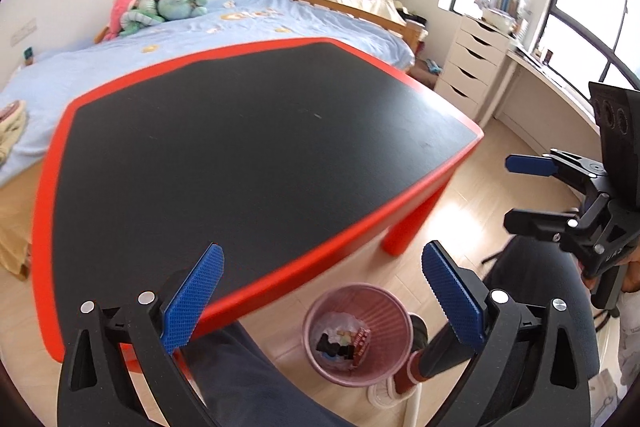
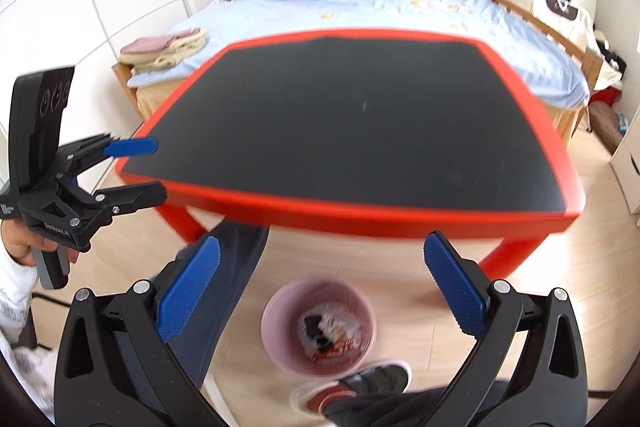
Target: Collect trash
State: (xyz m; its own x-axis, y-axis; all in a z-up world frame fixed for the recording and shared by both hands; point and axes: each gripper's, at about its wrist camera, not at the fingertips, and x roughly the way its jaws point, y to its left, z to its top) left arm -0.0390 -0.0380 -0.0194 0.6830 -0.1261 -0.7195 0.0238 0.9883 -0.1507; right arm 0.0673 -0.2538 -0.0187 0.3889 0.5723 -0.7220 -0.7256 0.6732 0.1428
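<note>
A pink mesh trash bin (image 1: 357,335) stands on the wooden floor by the near edge of the table; it also shows in the right wrist view (image 2: 319,326). It holds several pieces of trash, among them a red packet (image 1: 361,345) and a black scrap. My left gripper (image 1: 320,303) is open and empty, above the bin and the table's near edge. My right gripper (image 2: 320,291) is open and empty, above the bin. Each gripper shows in the other's view, the right one (image 1: 516,191) and the left one (image 2: 154,169), both open.
A black-topped table with a red rim (image 1: 256,155) fills the middle; its top is bare in both views (image 2: 352,131). Behind it is a bed (image 1: 224,27) with plush toys. White drawers (image 1: 472,63) stand at the right. The person's legs and shoes are beside the bin.
</note>
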